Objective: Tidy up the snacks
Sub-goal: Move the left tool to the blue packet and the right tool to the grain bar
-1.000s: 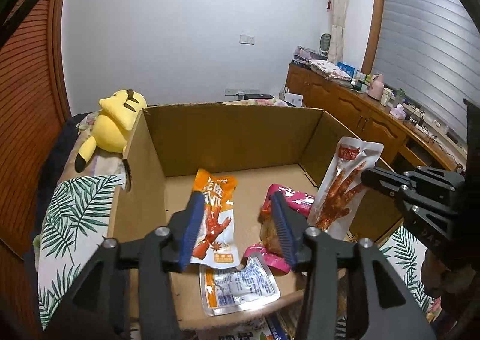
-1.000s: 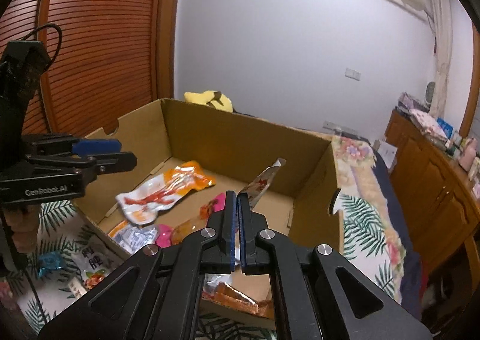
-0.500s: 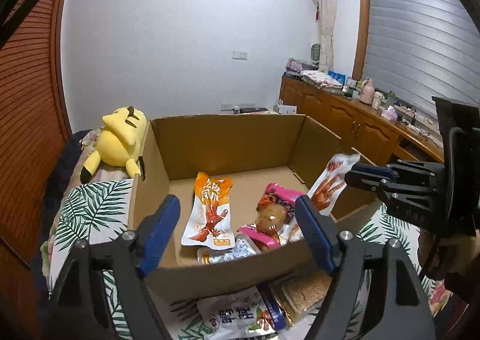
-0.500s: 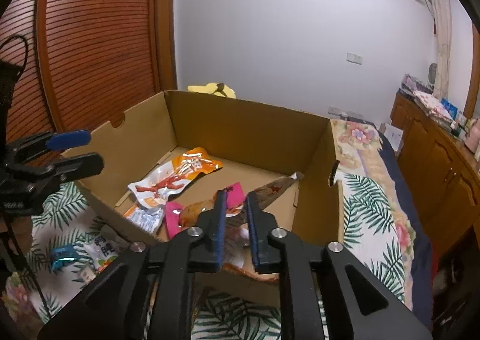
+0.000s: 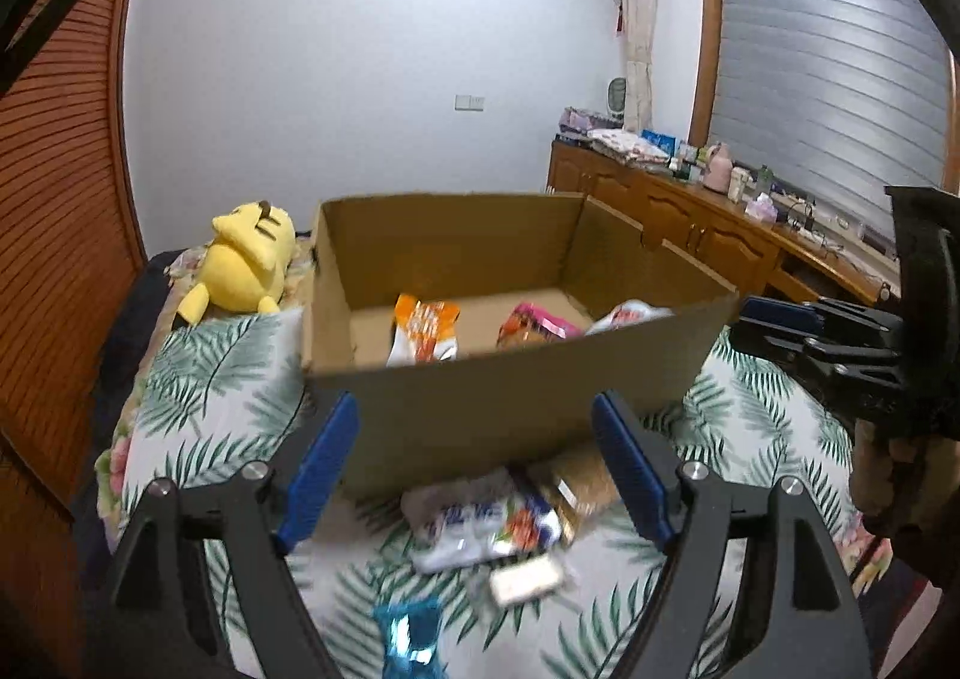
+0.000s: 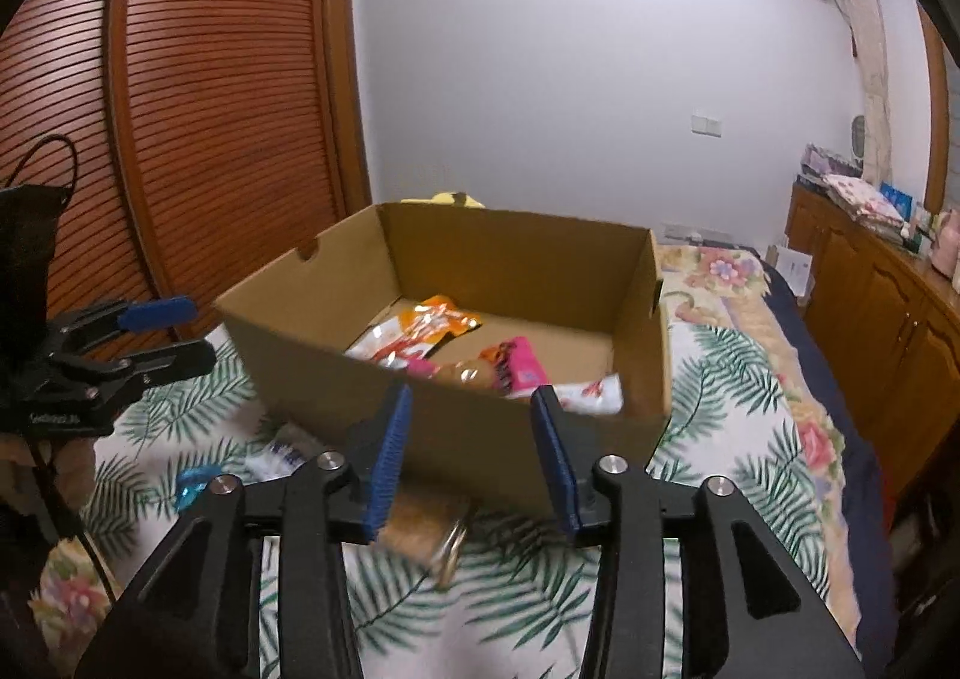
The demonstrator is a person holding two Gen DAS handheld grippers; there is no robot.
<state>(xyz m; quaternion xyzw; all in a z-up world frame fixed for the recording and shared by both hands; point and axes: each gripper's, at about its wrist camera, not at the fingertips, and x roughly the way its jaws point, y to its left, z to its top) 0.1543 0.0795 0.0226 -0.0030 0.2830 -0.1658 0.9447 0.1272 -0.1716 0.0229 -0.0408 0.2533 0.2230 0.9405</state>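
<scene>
A cardboard box (image 5: 510,403) (image 6: 480,433) stands on the leaf-print bed. Inside lie an orange snack pack (image 5: 423,328) (image 6: 429,325), a pink pack (image 5: 534,325) (image 6: 516,367) and a white-red pack (image 5: 630,313) (image 6: 591,394). In front of the box lie a white-blue packet (image 5: 486,523) (image 6: 279,454), a brown packet (image 5: 576,484) (image 6: 420,523), a small pale packet (image 5: 528,577) and a blue wrapper (image 5: 408,631) (image 6: 192,481). My left gripper (image 5: 474,469) is open and empty before the box. My right gripper (image 6: 468,457) is open and empty, near the brown packet.
A yellow plush toy (image 5: 249,259) lies behind the box at left. A wooden slatted wardrobe (image 6: 180,109) is on the left, a wooden cabinet (image 5: 690,223) with clutter along the right wall. The bed edge drops off at right (image 6: 864,469).
Both grippers pulled back out of the box and lowered. The right gripper opened and let go of the white-red pack, which now lies in the box. The left gripper opened wider.
</scene>
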